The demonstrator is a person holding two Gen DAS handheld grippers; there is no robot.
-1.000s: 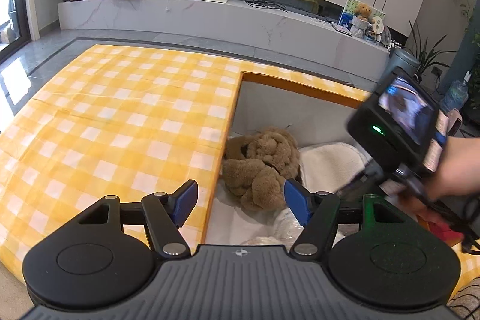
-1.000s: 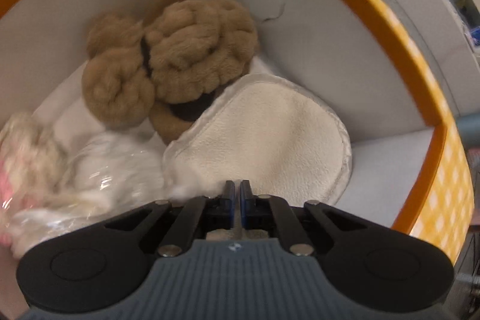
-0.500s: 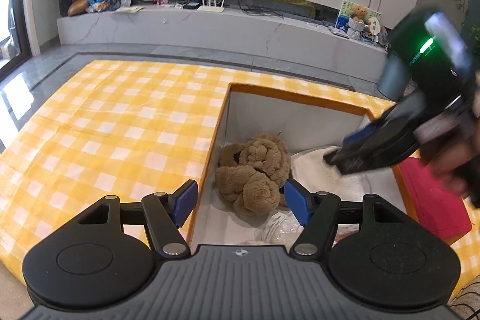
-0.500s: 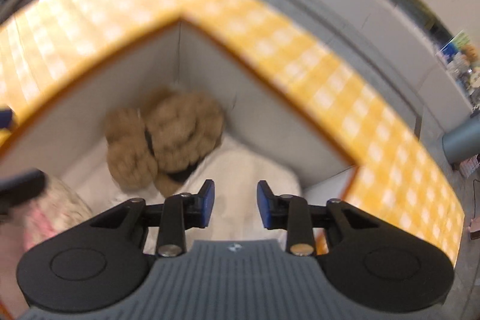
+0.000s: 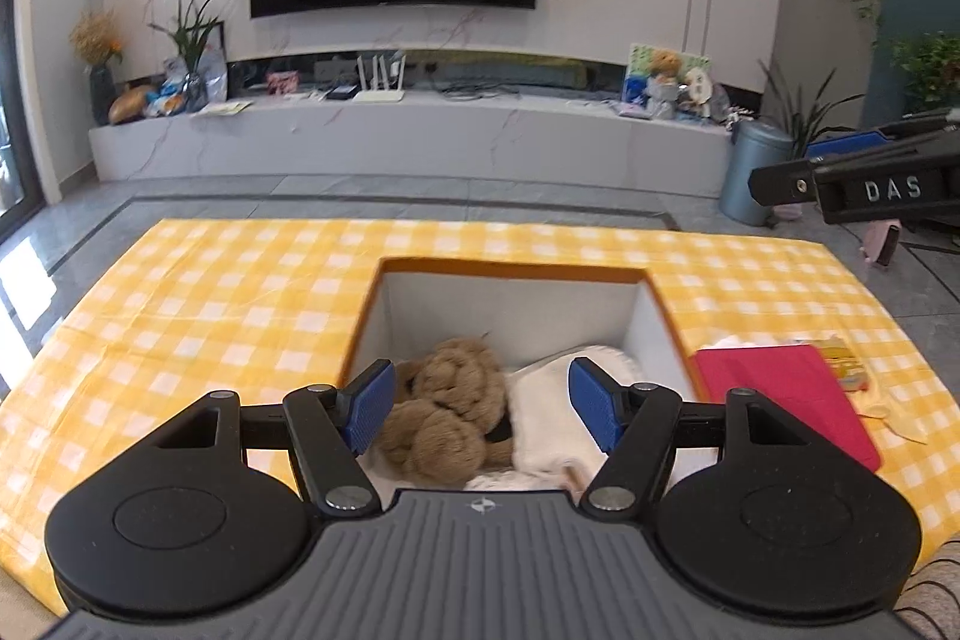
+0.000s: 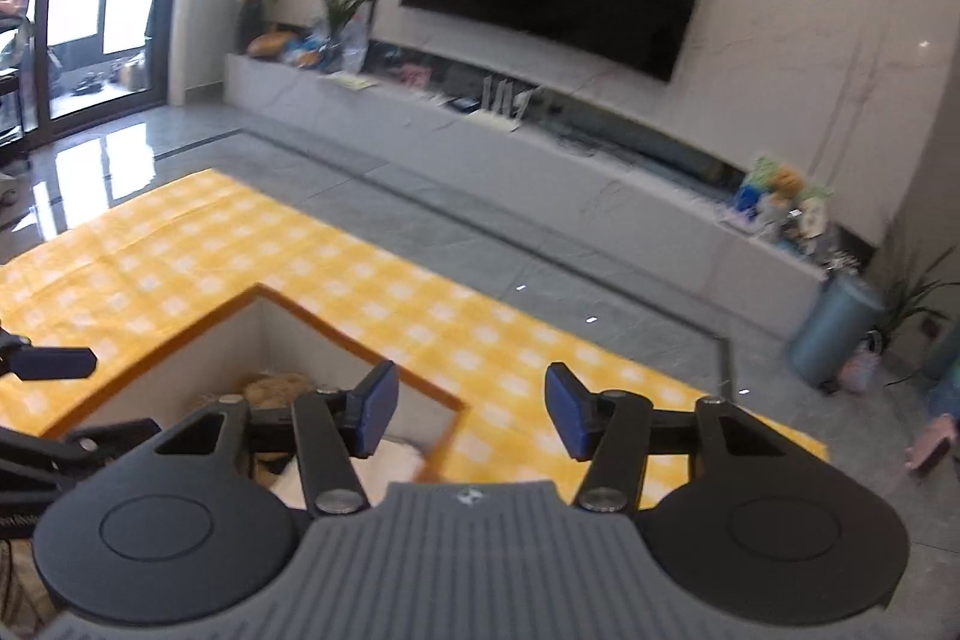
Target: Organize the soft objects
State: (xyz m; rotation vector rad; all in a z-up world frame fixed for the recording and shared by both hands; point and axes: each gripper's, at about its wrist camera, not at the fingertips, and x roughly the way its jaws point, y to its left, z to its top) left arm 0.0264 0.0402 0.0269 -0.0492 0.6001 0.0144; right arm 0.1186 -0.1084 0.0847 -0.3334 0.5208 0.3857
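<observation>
Covering the whole surface is a yellow-and-white checked cloth (image 5: pixel 228 316), and the table (image 5: pixel 774 274) under it has a square opening cut in near the middle of its near edge. That opening is a white-walled box (image 5: pixel 510 307) rimmed in orange, sunk below the cloth. Inside it, toward the left wall, lies a brown plush toy (image 5: pixel 447 415), curled on itself and touching a white fluffy pad (image 5: pixel 549 412) that fills the right side of the box up to the right wall. A scrap of crinkled clear plastic shows at the box's near edge, mostly hidden behind the gripper body. On the cloth just right of the box lies a flat red folder (image 5: pixel 786 400), with a small yellow item at its far right corner, too small to make out. The left gripper (image 5: pixel 483 412) hangs above the near edge of the box with its blue pads spread wide and nothing between them; the plush and the pad lie below in the gap. The right gripper (image 6: pixel 471 415) is over the box's right corner and the cloth beyond, its jaws opening and empty, and in the left wrist view it shows only as a black arm at the right edge.
</observation>
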